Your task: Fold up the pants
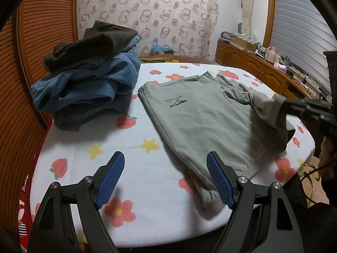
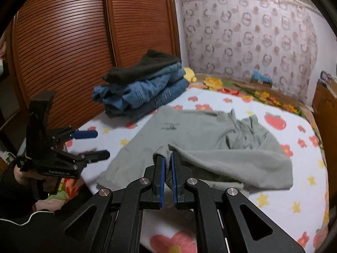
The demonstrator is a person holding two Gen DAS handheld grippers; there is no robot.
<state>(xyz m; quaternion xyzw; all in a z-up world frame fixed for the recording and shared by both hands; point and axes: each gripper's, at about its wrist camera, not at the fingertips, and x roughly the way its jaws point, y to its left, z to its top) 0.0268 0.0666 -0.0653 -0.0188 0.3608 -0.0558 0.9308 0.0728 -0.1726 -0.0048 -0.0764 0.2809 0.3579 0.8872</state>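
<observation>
Right gripper (image 2: 167, 164) pinching the green pants (image 2: 189, 130) should pull them flat toward frame left, while the left gripper (image 1: 166, 175) waits spread.

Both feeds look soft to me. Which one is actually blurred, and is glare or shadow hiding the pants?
Right wrist view: motion blur smears the grey-green cotton pants and the open left gripper. Left wrist view: sharper, its print legible; the right gripper casts a soft shadow on the cloth. Both: fisheye bending, dark corners, no glare.
</observation>
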